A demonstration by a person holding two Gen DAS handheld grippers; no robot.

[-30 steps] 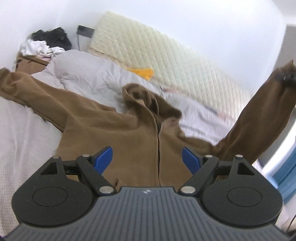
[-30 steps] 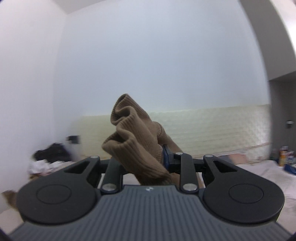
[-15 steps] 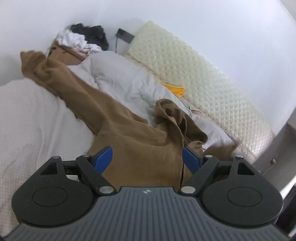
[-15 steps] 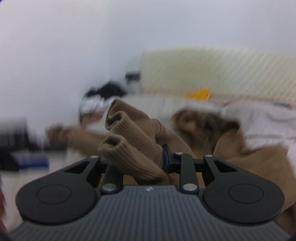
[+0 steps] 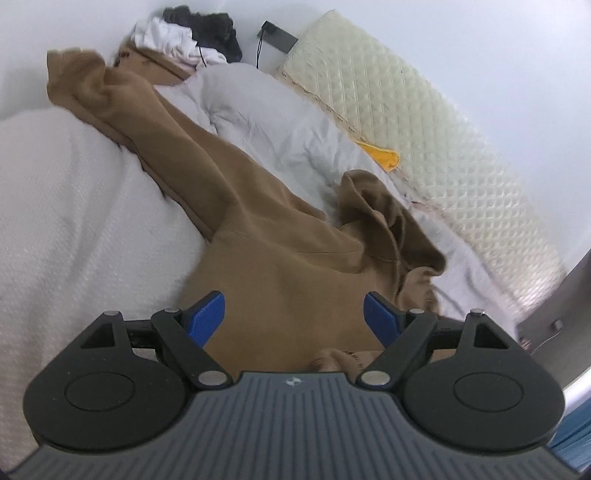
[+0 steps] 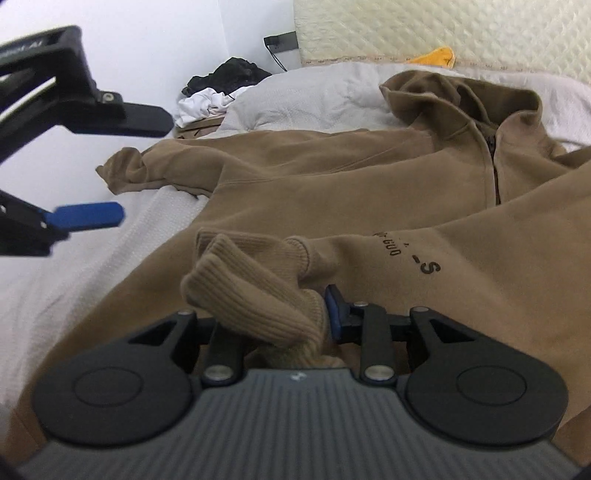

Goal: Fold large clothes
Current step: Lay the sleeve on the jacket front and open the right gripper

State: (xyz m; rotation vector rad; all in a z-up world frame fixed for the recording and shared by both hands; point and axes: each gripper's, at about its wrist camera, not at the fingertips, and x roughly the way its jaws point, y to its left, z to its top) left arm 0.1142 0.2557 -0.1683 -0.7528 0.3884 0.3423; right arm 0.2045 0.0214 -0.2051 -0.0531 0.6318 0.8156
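Observation:
A brown zip hoodie lies front up on the white bed, also in the right wrist view. Its left sleeve stretches toward the far corner; its hood is bunched near the grey duvet. My left gripper is open and empty, just above the hoodie's body. It shows at the left of the right wrist view. My right gripper is shut on the ribbed cuff of the right sleeve, which lies folded across the hoodie's chest.
A grey duvet lies beyond the hoodie. A cream quilted headboard runs along the wall, with an orange item at its base. A pile of black and white clothes sits in the far corner.
My right gripper has swung the raised sleeve down and across the hoodie's chest. My left gripper has stayed open and tilted toward the left sleeve.

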